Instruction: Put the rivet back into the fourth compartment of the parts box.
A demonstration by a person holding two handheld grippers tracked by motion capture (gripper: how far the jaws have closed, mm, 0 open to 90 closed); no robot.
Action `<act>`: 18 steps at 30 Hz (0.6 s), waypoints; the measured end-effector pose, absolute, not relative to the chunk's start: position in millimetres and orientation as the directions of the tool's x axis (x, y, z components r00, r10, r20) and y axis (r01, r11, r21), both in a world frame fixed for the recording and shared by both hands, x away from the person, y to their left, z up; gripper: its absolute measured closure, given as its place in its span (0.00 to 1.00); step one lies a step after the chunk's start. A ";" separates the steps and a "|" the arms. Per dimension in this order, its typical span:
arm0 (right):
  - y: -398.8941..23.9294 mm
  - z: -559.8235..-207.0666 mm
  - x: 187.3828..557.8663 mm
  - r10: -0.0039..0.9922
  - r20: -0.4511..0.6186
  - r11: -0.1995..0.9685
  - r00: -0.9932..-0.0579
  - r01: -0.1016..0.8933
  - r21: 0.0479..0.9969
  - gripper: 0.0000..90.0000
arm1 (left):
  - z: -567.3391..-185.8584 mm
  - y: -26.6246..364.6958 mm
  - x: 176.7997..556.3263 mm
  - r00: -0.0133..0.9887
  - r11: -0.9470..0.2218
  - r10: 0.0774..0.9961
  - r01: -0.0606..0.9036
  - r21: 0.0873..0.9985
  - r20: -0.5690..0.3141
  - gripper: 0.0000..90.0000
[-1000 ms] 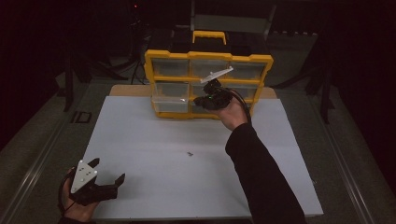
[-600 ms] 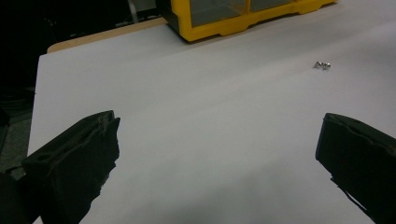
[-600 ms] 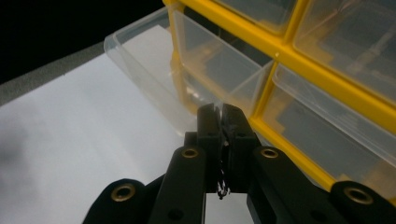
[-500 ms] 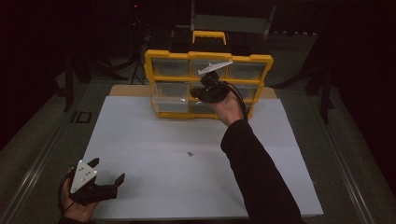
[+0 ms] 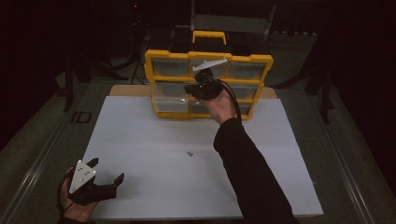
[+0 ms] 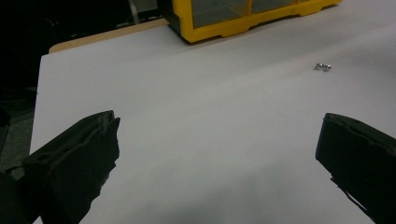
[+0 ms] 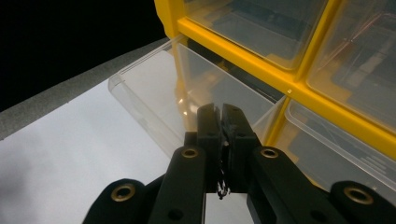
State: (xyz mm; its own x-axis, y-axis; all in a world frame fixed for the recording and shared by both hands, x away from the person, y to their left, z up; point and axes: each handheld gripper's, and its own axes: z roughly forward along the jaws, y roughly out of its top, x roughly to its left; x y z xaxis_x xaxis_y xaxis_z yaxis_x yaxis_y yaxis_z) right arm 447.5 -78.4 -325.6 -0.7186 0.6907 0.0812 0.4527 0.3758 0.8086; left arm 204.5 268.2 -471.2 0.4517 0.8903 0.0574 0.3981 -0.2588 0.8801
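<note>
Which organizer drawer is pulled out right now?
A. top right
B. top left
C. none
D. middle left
D: the clear middle-left drawer juts out of the yellow organizer over the white sheet, and the right gripper shows it open just ahead, holding a small screw.

The gripper, clamped on a small screw, hangs over the pulled-out clear drawer.

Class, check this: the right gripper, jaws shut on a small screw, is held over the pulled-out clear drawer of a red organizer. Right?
Not quite: the organizer is yellow, as the high view shows. The rest holds: the right gripper is shut on a small screw over the pulled-out clear drawer.
</note>
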 end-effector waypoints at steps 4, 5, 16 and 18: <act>-76.5 -326.5 449.2 0.695 0.086 0.362 -0.714 0.451 0.816 0.97 | -471.3 268.2 204.7 0.452 -0.260 0.890 0.399 0.879 0.058 0.00; -75.6 -326.8 449.5 0.695 0.090 0.358 -0.713 0.451 0.817 0.97 | -471.3 268.3 204.7 0.452 -0.259 0.890 0.399 0.880 0.057 0.00; -63.1 -329.8 452.4 0.702 0.084 0.362 -0.707 0.457 0.813 0.96 | -471.1 270.0 204.2 0.447 -0.254 0.893 0.399 0.881 0.054 0.00; -62.5 -330.1 453.1 0.696 0.087 0.362 -0.712 0.454 0.814 0.71 | -471.1 269.9 204.2 0.448 -0.256 0.892 0.400 0.880 0.056 0.00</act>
